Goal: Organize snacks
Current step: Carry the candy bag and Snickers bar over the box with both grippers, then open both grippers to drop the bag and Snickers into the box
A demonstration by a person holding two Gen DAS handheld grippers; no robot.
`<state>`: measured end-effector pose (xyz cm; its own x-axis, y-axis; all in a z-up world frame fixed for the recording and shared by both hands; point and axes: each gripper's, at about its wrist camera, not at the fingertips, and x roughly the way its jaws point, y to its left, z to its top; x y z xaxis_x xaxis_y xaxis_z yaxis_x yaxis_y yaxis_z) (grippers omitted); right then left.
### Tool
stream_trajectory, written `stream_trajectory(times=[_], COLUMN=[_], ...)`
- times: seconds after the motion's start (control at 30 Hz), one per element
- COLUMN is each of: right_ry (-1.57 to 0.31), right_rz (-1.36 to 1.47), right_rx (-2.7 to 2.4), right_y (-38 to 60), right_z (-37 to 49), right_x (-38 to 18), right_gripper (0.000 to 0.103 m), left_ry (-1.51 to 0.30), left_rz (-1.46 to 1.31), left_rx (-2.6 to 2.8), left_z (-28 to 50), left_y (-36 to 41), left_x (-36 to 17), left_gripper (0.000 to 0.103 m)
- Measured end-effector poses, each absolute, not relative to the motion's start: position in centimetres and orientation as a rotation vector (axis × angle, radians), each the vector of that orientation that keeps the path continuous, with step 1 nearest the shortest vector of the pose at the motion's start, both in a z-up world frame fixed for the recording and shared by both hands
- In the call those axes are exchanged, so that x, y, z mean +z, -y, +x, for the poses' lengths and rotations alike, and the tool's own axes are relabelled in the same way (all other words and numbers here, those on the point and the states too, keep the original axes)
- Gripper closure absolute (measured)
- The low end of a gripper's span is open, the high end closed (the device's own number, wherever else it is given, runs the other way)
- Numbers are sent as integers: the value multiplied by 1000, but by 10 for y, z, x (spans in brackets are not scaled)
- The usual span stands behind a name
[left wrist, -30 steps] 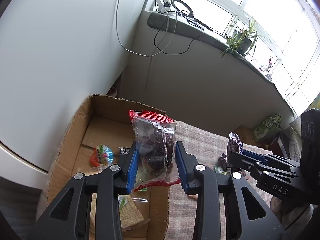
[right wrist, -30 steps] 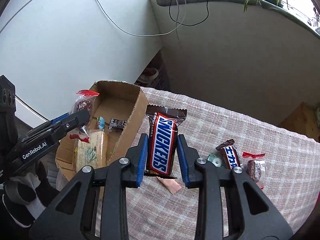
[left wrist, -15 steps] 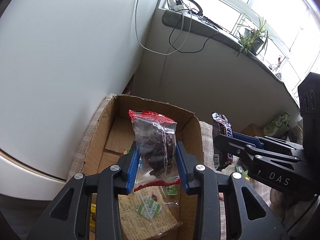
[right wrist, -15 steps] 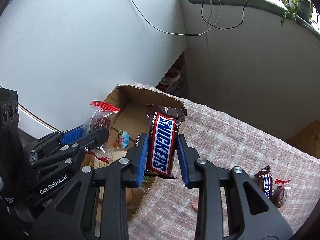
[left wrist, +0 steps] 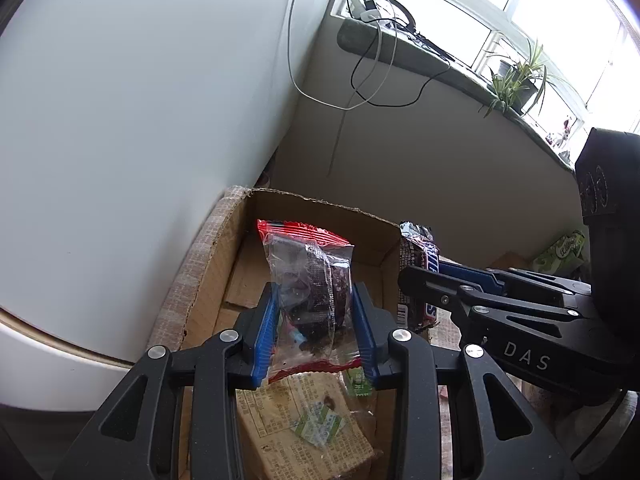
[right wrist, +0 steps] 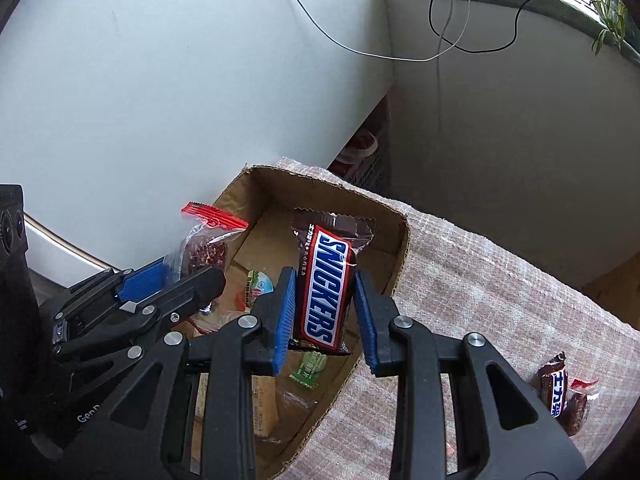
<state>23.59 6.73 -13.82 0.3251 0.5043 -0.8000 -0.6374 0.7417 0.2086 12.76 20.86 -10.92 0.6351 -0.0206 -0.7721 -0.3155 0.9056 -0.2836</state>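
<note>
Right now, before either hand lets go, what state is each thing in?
Left gripper: shut on the clear red-edged snack bag, over the box.
Right gripper: shut on the Snickers bar, upright above the box.
Cardboard box: open-topped, already holding several snacks.
Cracker pack: lying flat in the box.
Small Snickers: still out on the checked cloth.

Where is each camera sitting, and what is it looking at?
Left wrist view: sits on the left tongs, looking down into the cardboard box; they clamp a clear snack bag, and the right tongs show at the right.
Right wrist view: sits on the right tongs, clamping a Snickers bar over the box; the left tongs show at the left.
Both share the box, both snacks and both tongs.
</note>
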Motion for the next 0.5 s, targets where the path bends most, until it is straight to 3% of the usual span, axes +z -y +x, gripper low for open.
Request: stream_trajectory(times=[0.5], right_ry=[-947], right_rz=[-143], right_rx=[752], right_y=[-53], right_z=[228], right_x=[-121], right_gripper=[69], left_ry=[-863], left_rz=[-400], left_rx=[204], left_z=[120], left_y=[-204], left_x=[-101], left_gripper=[67])
